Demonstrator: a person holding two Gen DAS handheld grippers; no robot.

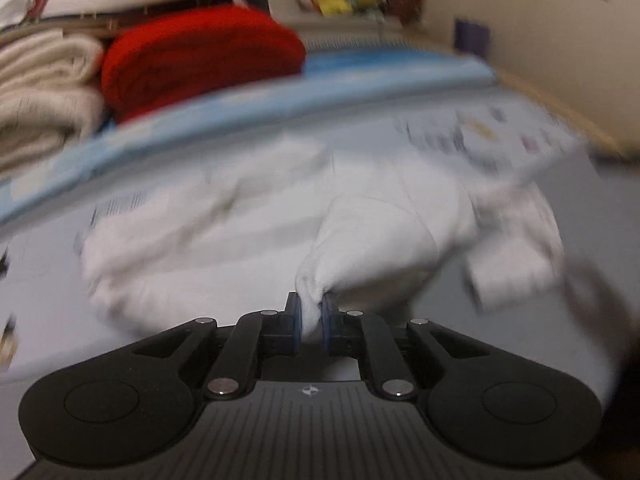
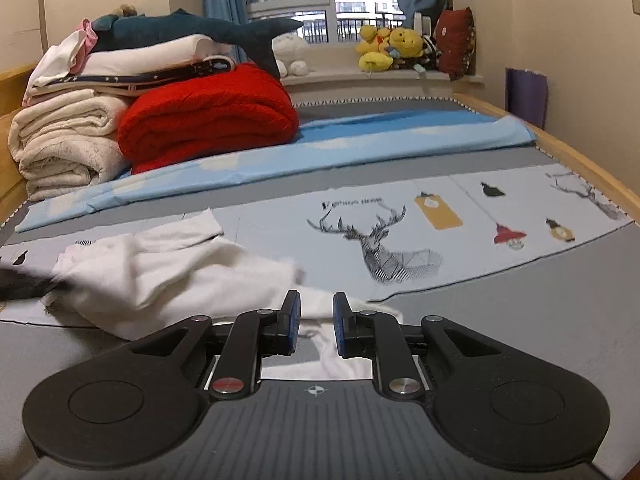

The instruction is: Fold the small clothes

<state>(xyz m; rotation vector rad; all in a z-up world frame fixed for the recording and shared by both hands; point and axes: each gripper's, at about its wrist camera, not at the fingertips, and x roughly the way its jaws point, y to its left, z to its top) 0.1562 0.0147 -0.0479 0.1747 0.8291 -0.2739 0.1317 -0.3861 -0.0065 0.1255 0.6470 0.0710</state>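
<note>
Two hand-held grippers going: my left hand-held gripper (image 1: 311,312) pinches a bunched bit of the white garment (image 1: 372,232) on the bed (image 2: 500,304); my right hand-held gripper (image 2: 316,314) sits spread over its near edge.

Light level: both views were evenly lit and fairly bright indoors, with no harsh glare.
Source: daylight entered through the tall window with blue curtains (image 2: 316,4) at the far end of the bed.
Shadows: soft and faint beneath the crumpled white cotton garment (image 2: 160,272).
Blur: the left wrist view was heavily motion-smeared; the folded red fleece blanket (image 1: 200,56) and printed bedsheet lost detail.
Sharpness: the right wrist view was crisp, apart from a dark smear at its left edge.
Distortion: fisheye bending curved the walls and bed frame near the edges.
</note>
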